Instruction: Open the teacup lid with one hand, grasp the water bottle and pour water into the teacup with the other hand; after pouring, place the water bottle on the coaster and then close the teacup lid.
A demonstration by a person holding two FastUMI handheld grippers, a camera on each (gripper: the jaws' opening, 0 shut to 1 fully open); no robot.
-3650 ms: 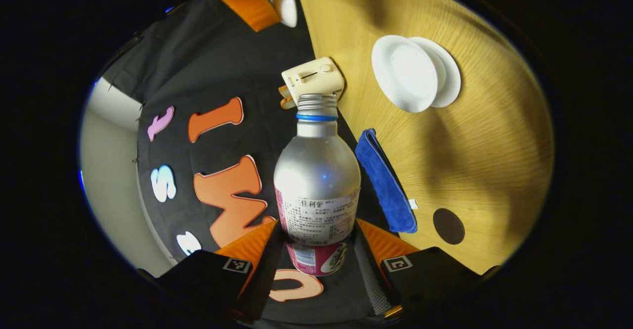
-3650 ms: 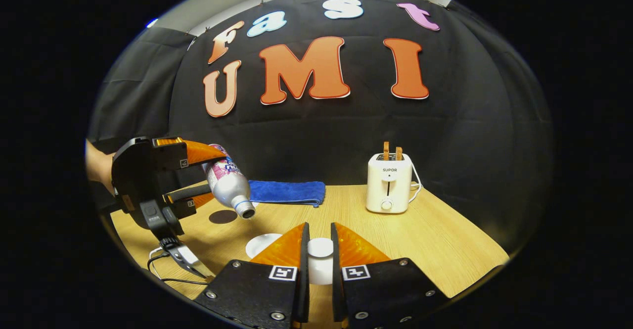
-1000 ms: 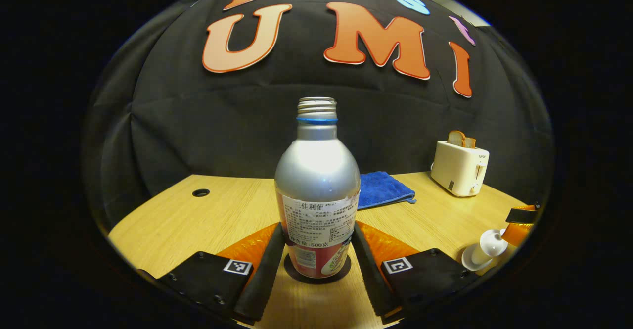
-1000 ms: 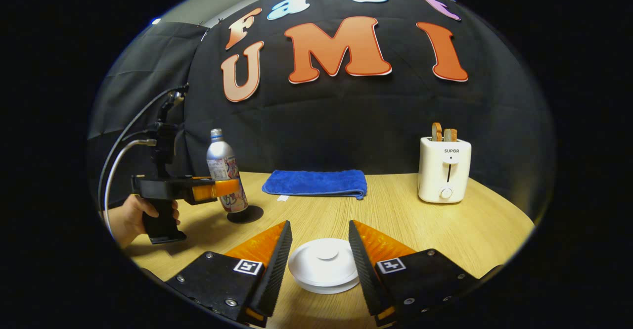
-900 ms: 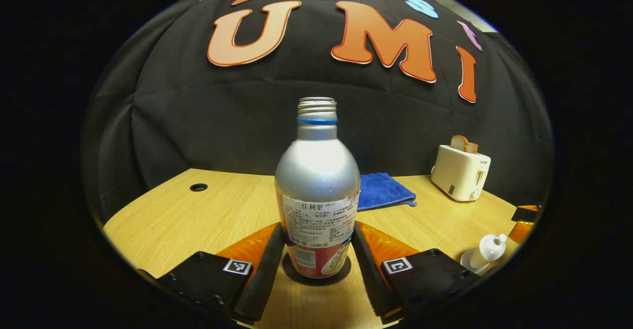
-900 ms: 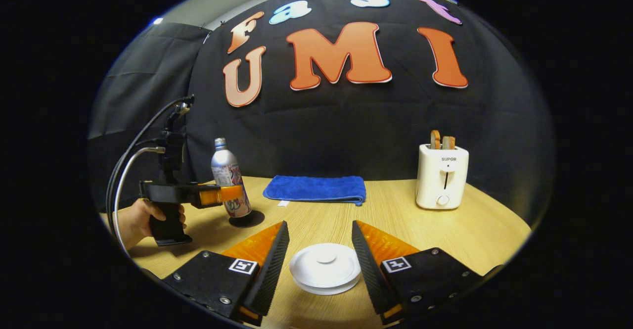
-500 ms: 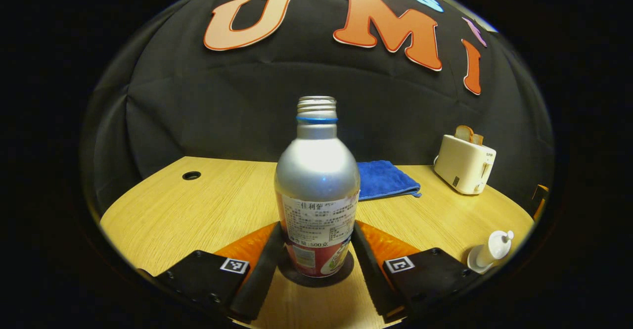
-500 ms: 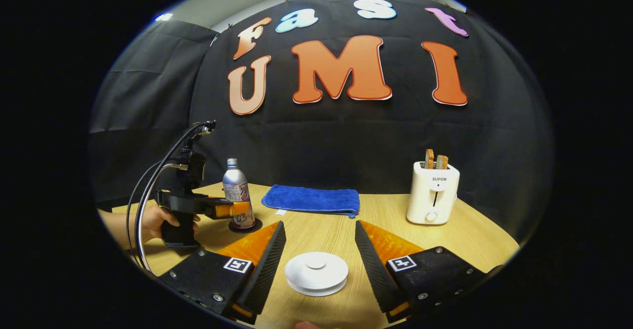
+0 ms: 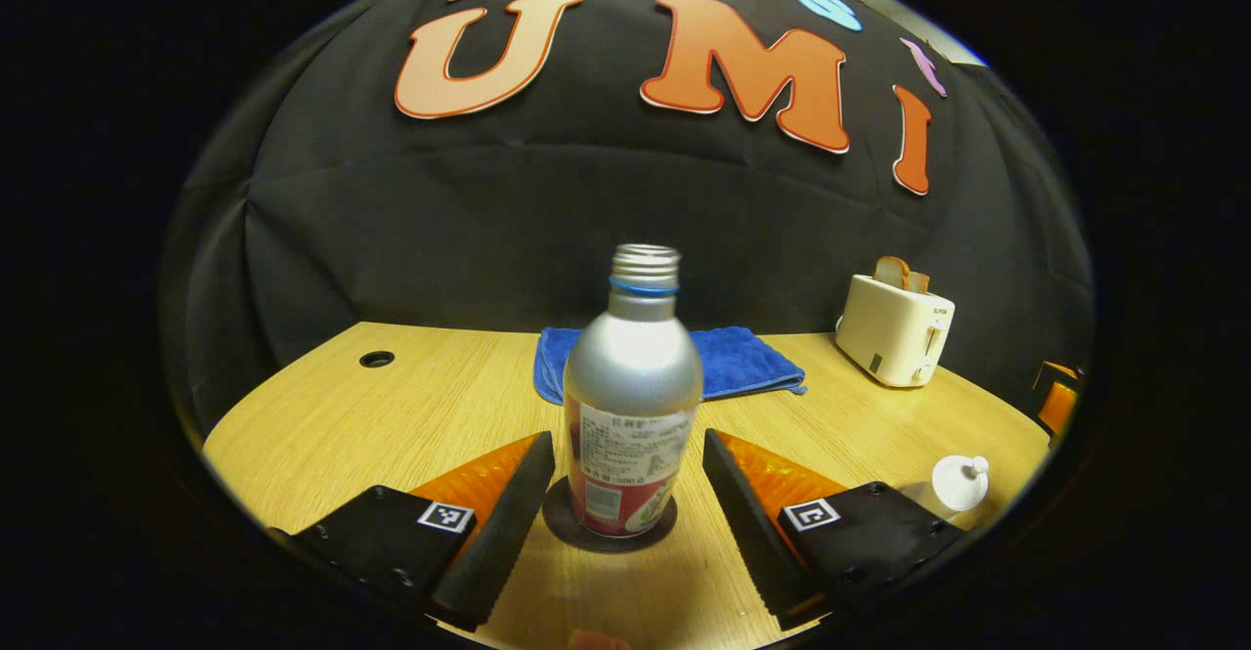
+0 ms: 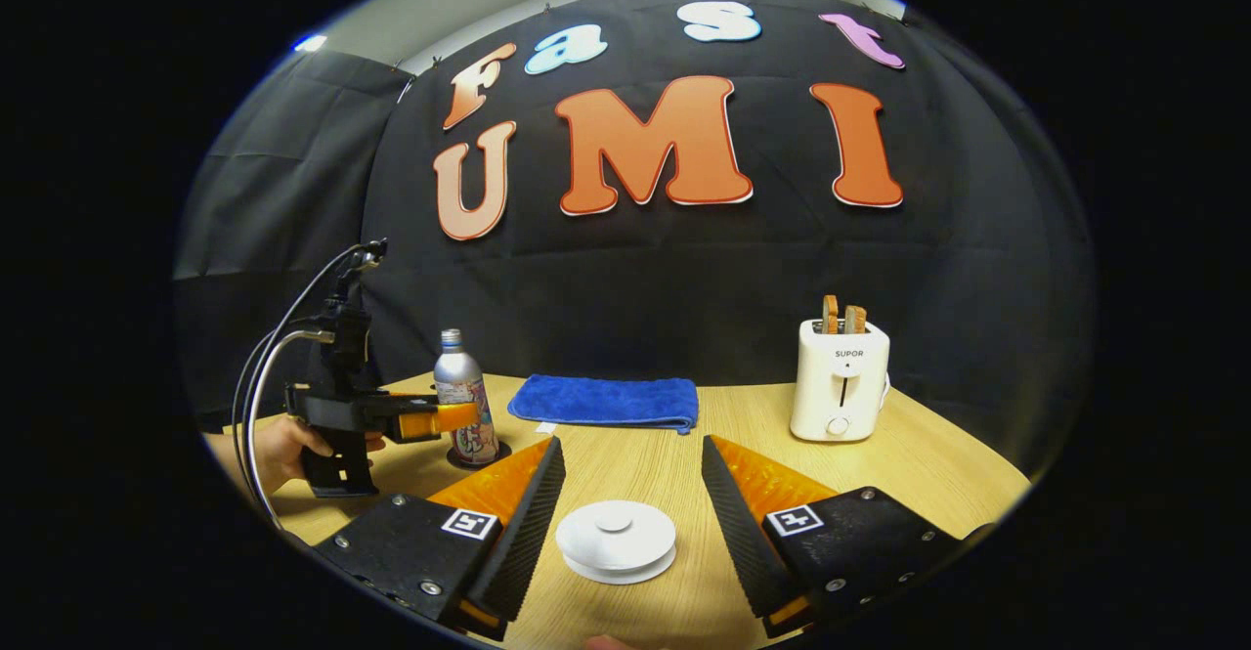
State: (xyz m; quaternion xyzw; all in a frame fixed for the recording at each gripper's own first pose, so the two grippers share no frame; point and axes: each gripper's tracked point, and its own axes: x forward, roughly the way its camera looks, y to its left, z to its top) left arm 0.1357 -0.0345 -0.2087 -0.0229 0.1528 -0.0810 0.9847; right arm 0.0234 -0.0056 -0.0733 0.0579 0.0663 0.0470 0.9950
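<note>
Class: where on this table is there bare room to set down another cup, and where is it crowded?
Free: the wood between the blue towel, toaster and lidded teacup; also left of the bottle, toward the table's hole. Crowded: around the bottle on its coaster.

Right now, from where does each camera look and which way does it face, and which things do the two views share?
Left gripper view: rides on the left gripper, low over the table, facing the wall; its open fingers flank the water bottle on the coaster.
Right gripper view: rides on the right gripper, facing the wall; its open fingers flank the lidded teacup; a hand holds the left gripper.
Shared: water bottle, blue towel, toaster, teacup.
</note>
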